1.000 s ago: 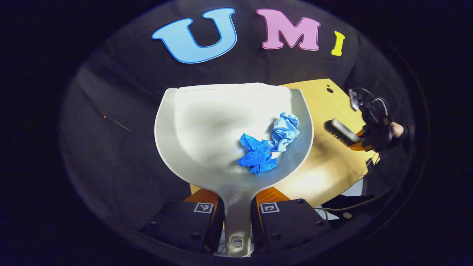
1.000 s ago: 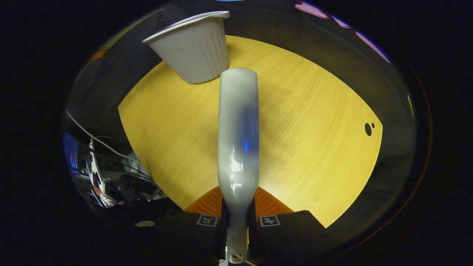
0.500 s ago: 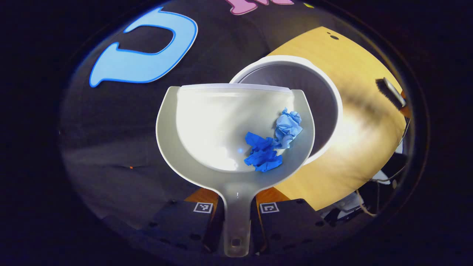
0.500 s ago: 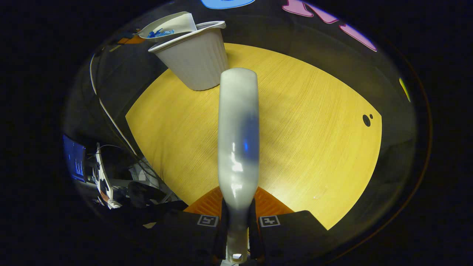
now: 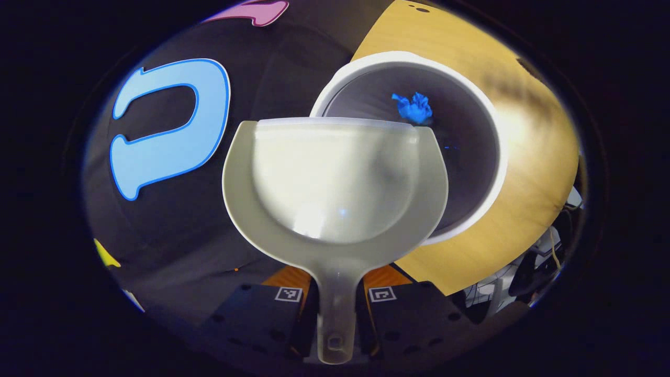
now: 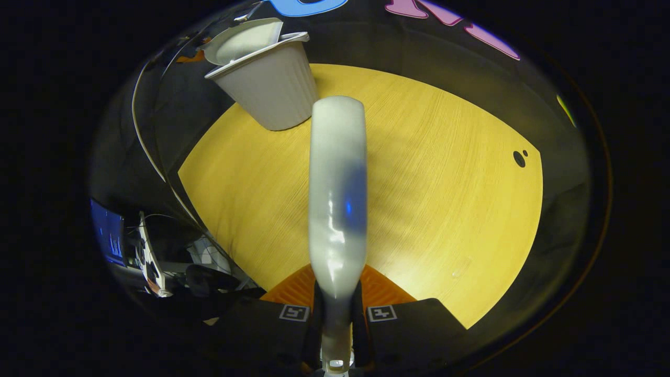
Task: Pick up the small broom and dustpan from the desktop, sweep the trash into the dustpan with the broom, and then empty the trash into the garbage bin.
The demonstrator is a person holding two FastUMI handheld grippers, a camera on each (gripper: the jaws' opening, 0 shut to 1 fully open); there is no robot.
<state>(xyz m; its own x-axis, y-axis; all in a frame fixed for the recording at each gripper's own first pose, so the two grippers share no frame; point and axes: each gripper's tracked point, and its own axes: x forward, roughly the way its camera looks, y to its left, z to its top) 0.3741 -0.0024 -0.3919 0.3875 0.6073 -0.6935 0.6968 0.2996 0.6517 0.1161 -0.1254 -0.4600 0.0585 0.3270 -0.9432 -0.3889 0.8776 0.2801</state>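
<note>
Left gripper view: your left gripper (image 5: pixel 335 303) has both fingers clamped on the dustpan (image 5: pixel 335 178) handle, its pan tipped over the garbage bin (image 5: pixel 492 173), where the blue trash (image 5: pixel 413 108) lies inside. Right gripper view: your right gripper (image 6: pixel 337 317) pinches the broom (image 6: pixel 337 193) handle between its 2 fingers, above the table (image 6: pixel 445 199).

Both views are dim toward the edges and bright in the middle, lit from above. In the left gripper view the dustpan (image 5: pixel 335 178) glows nearly washed out, with a soft grey shadow at its upper right, and glare whitens the table (image 5: pixel 528 136) at right. In the right gripper view the broom (image 6: pixel 337 193) carries sharp highlights and looks soft. Fisheye bending curves the table edges.
</note>
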